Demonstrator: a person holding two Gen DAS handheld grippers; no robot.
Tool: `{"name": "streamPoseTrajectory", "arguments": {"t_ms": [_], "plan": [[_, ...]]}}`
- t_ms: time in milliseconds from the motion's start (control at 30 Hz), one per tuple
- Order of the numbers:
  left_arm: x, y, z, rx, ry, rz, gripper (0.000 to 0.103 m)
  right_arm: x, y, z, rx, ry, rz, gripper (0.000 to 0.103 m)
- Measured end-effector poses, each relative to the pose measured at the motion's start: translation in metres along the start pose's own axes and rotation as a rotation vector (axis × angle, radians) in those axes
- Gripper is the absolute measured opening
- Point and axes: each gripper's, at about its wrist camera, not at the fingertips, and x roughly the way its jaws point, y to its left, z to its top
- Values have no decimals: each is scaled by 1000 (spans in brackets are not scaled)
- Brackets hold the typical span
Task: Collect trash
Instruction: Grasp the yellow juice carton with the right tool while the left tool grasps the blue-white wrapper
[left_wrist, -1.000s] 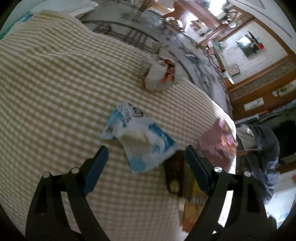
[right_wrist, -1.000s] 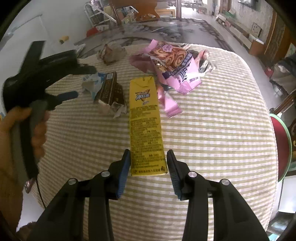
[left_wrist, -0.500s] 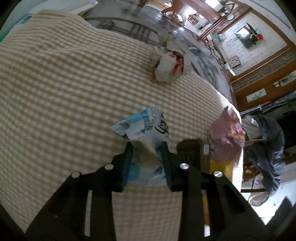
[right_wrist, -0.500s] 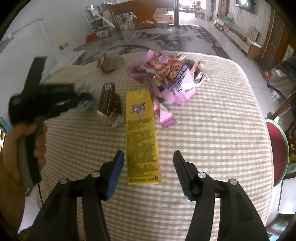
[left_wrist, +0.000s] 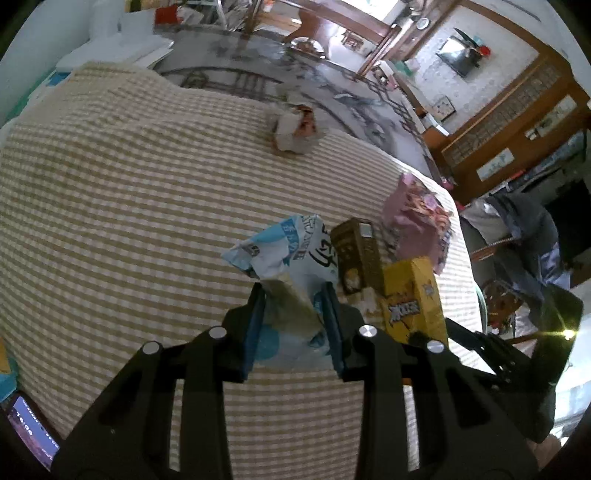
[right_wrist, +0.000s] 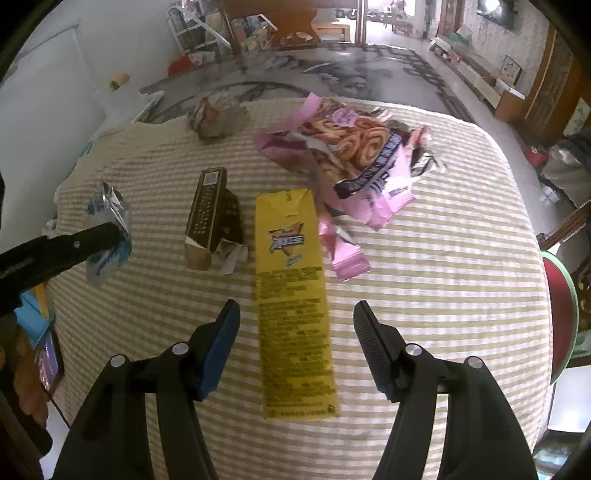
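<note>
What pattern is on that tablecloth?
Beige-and-white checks on the tablecloth, clearest in the left wrist view.

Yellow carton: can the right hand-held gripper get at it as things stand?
Probably yes. The right hand-held gripper is open, its jaws having just widened, and they straddle the yellow carton lying flat on the checked cloth. Nothing lies between them and it.
</note>
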Motion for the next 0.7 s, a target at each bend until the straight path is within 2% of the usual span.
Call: {"name": "streamPoseTrajectory", "arguments": {"t_ms": [200,233,267,300,333,700], "plan": [[-2,-3,-1,11,-1,-3,31,10,-1,-4,3,22,-18,62],[-2,-3,0,12,-1,-2,31,11,-2,-5,4,27,-20,60],[-2,-3,0,12,-1,-2,31,13,-3,-6,5,35,-19,55],[-2,-3,-1,13,-2,-2,31,14,-4,-8,7,47,-15,40],[-3,-4,-1,16,-2,0,31,16,-5,-9,11,58,-9,35],[-12,-9,-2,15,-27,-4,31,-24,-9,-11,27,-46,30,34]]}}
